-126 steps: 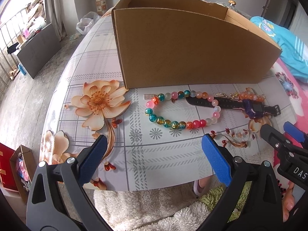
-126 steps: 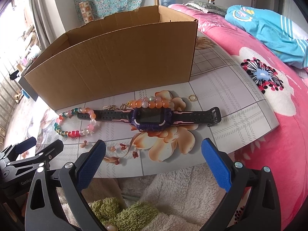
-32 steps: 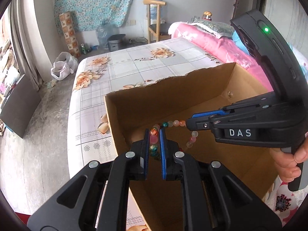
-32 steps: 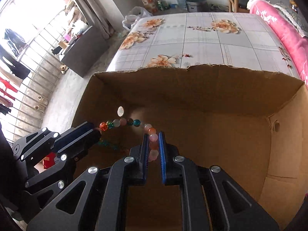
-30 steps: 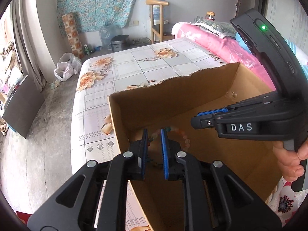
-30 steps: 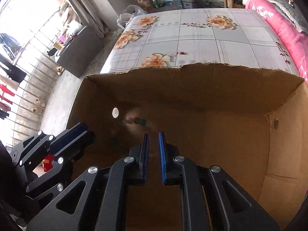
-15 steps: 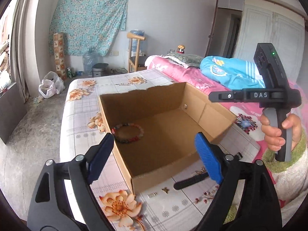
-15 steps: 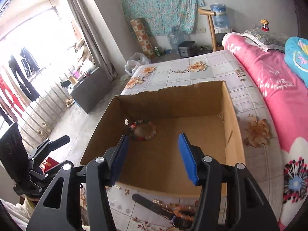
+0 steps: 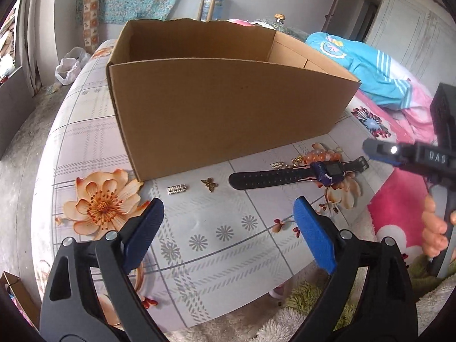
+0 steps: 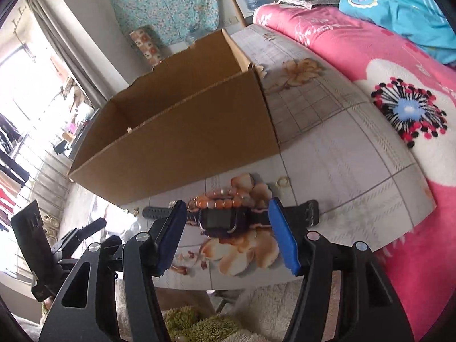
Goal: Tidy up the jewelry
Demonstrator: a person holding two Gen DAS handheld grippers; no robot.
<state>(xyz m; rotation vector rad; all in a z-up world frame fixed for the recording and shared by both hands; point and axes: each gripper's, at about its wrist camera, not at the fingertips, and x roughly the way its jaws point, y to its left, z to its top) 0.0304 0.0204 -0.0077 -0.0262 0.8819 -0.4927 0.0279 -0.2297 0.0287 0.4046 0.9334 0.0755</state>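
Both grippers are out of the box now & back at the near table edge; a sec ago they were pressed together over the box floor letting go of the multicolour bead bracelet, which is no longer in sight behind the near wall. Jaws on both have just been opening, w/ nothing gripped.

Open brown cardboard box (image 9: 228,114) sits on the flower-print tablecloth (image 9: 216,236), its near wall facing the cameras. Pink floral bedspread (image 10: 384,65) lies right of the table, w/ a turquoise striped garment (image 9: 367,62) on it at the far side.

Left gripper (image 9: 228,235) hangs over bare cloth at the near edge, blue pads spread wide, empty. Right gripper (image 10: 228,235) has its pads apart too, not as wide; in its own view the watch face shows betw. the pads but beyond them, not pinched. Person's hand (image 9: 434,233) holds the right gripper's handle at the right edge of the left view.

Black-strap watch w/ purple case (image 9: 299,173) lies flat just near the box's right end. Orange-and-white bead bracelet (image 9: 322,156) touches its far side. Small gold ring (image 10: 283,182) sits right of the beads. Left of the strap: gold butterfly charm (image 9: 209,184), then silver rectangular charm (image 9: 176,190), apart from each other.
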